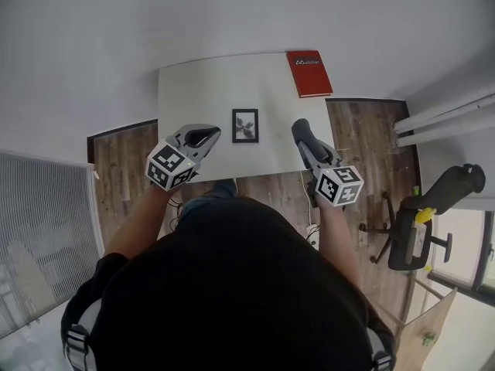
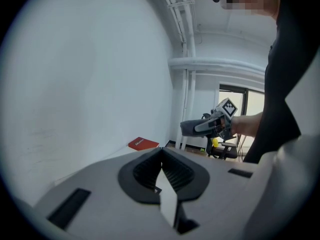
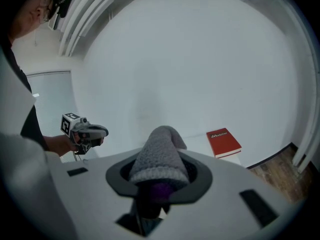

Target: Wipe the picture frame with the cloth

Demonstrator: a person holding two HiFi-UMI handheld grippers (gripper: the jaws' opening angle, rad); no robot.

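A small black picture frame (image 1: 245, 125) lies flat in the middle of the white table (image 1: 193, 91). My left gripper (image 1: 206, 137) hovers just left of the frame; in the left gripper view its jaws (image 2: 161, 154) are pressed together with nothing between them. My right gripper (image 1: 302, 132) hangs over the table's near right edge, right of the frame. A grey fuzzy cloth (image 3: 161, 156) sticks out from between its jaws and hides their tips, so it is shut on the cloth. Seen from the left gripper view, the cloth (image 2: 189, 127) wraps the right gripper's front.
A red book (image 1: 309, 73) lies at the table's far right corner, also seen as the book (image 3: 223, 142) and the book (image 2: 143, 143). A white wall stands behind the table. A black office chair (image 1: 410, 234) and white pipes (image 1: 445, 118) stand on the wooden floor at right.
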